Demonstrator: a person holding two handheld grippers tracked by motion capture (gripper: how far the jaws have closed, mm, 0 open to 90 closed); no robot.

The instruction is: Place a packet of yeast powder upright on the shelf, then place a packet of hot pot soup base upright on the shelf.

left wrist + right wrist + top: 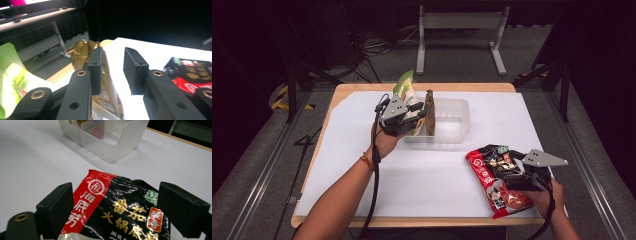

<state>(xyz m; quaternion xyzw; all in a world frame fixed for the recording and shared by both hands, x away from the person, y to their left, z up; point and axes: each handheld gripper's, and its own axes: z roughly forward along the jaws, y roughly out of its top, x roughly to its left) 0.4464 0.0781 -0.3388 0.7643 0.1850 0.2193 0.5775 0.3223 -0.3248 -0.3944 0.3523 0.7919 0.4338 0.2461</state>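
left tool (112, 71) view: pads clear of gold packet (85, 52).

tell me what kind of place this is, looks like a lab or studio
Probably a lab or recording studio, not a home. The wooden table under a white sheet stands on grey carpet, dark curtains close it in, cables trail across the floor, and a bare metal bench frame stands behind.

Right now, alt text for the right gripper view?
A red and black snack packet lies on the white table between the open jaws of the right tool. Beyond it stands a clear plastic bin holding other packets.
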